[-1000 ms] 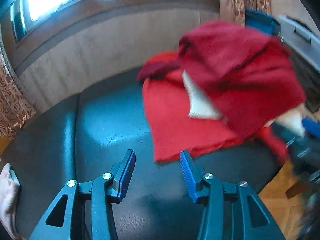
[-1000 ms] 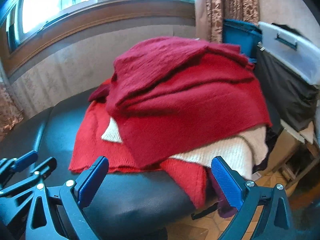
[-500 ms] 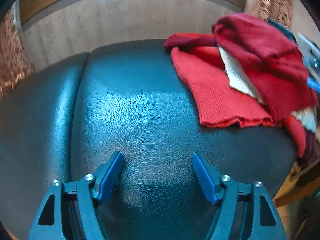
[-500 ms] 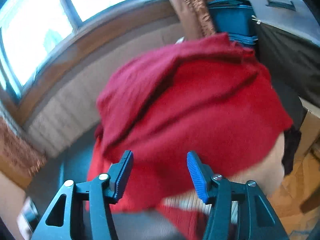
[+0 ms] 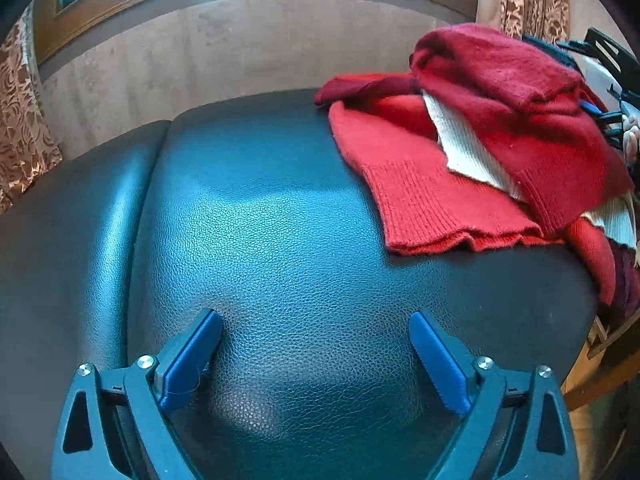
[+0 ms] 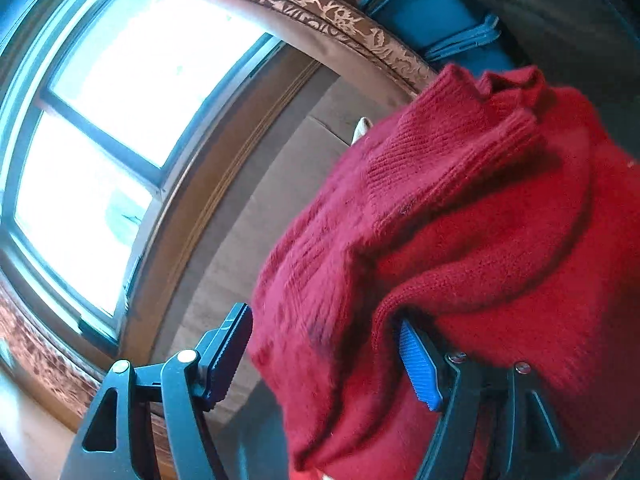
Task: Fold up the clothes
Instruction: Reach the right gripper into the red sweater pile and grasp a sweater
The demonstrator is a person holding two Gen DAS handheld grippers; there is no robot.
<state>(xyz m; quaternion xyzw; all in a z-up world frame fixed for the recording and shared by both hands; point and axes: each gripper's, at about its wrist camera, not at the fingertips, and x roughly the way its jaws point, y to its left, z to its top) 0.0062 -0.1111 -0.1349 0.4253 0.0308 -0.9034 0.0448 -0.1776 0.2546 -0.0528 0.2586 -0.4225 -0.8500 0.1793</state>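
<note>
The dark red sweater (image 6: 460,248) sits on top of a heap of knitwear at the right-hand end of the black leather seat (image 5: 288,240), with a brighter red knit (image 5: 412,184) and a cream knit (image 5: 468,152) showing beneath it. The right gripper (image 6: 326,344) is pushed against the sweater's lower fold, its jaws wide apart with a fold of wool bulging between them but nothing pinched; one blue pad (image 6: 418,364) is tucked under the fabric. The left gripper (image 5: 316,356) hovers low over the bare part of the seat, well apart from the heap, jaws spread and empty. The sweater looks soft, fluffy and limp, probably light but bulky, so it should sag and stretch from any single hold; the ribbed hem or a shoulder seam seems the firmest place to pinch (a loose mid-panel grab would likely just bunch). The knits below may cling and drag along when it is lifted. Beyond the heap stand a patterned curtain (image 6: 344,20) and a blue bag (image 6: 432,12), with the window (image 6: 120,128) behind the seat; the open leather beside the heap seems the natural place to spread it.
</note>
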